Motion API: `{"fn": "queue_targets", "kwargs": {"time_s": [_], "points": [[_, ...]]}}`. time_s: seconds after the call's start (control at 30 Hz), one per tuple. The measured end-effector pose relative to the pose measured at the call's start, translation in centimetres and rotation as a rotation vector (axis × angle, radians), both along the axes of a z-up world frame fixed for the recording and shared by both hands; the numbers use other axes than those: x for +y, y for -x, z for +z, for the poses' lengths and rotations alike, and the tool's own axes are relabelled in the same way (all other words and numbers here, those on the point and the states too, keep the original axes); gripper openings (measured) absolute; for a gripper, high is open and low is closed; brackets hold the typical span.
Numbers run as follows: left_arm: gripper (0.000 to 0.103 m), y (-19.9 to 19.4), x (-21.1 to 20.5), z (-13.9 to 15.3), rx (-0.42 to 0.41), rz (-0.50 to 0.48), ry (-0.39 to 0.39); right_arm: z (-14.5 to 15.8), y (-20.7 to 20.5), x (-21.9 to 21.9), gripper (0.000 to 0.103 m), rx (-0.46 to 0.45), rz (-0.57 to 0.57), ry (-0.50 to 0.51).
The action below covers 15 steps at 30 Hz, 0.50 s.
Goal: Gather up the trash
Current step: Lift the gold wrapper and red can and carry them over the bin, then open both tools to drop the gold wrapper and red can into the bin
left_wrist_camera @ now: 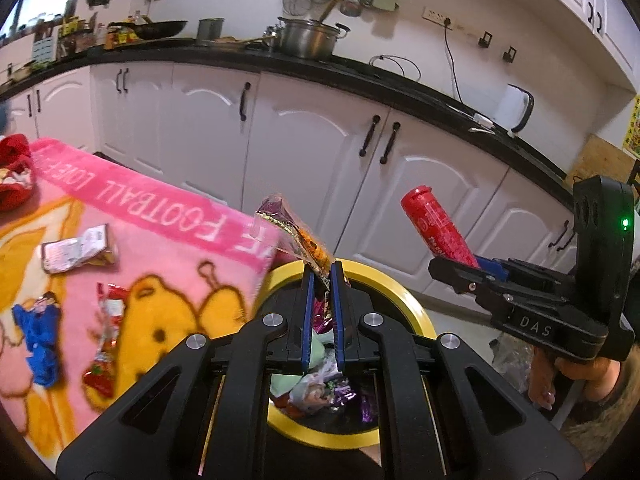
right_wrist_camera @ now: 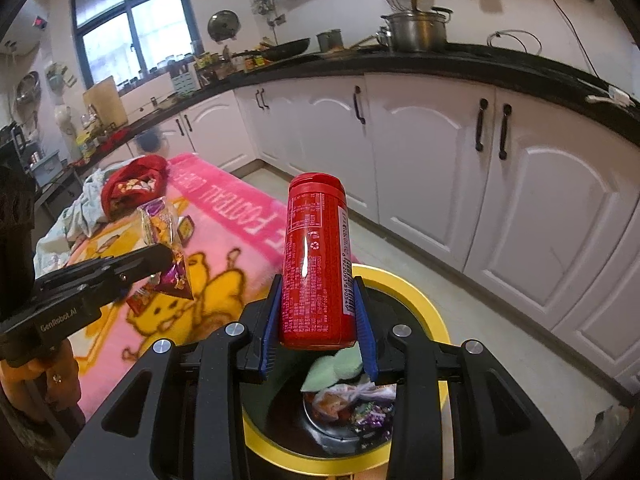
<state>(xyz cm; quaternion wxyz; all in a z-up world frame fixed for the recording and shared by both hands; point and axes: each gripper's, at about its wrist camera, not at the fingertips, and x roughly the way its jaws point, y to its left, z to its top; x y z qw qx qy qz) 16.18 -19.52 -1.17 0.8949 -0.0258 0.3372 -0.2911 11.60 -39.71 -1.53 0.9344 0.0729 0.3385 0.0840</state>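
Note:
My left gripper [left_wrist_camera: 321,270] is shut on a crinkled snack wrapper [left_wrist_camera: 288,226], purple and orange, which sticks up out of the blue pads above the yellow-rimmed trash bin [left_wrist_camera: 416,312]. My right gripper [right_wrist_camera: 316,280] is shut on a red cylindrical container [right_wrist_camera: 314,256] with a red cap, held upright over the same yellow-rimmed trash bin [right_wrist_camera: 434,316]. The bin holds several wrappers and a green cloth [right_wrist_camera: 336,364]. Each gripper shows in the other's view: the right gripper [left_wrist_camera: 452,270] at right with the red container [left_wrist_camera: 438,228], the left gripper [right_wrist_camera: 160,256] at left with the wrapper [right_wrist_camera: 166,236].
A pink blanket [left_wrist_camera: 132,208] beside the bin carries more trash: a brown-silver packet [left_wrist_camera: 78,254], a blue wrapper [left_wrist_camera: 38,334], a red-white wrapper [left_wrist_camera: 106,340]. A red cloth [right_wrist_camera: 134,182] lies at its far end. White cabinets [left_wrist_camera: 304,152] under a black counter run behind.

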Motion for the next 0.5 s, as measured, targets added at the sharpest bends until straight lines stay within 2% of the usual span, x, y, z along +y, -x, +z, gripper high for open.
{"fn": "queue_targets", "kwargs": {"time_s": [0.5], "points": [[0.005, -1.7, -3.1, -3.1, 0.075, -0.054, -0.016, -4.5, 0.6, -2.1, 0.032, 0.102, -0.039, -0.004]]}}
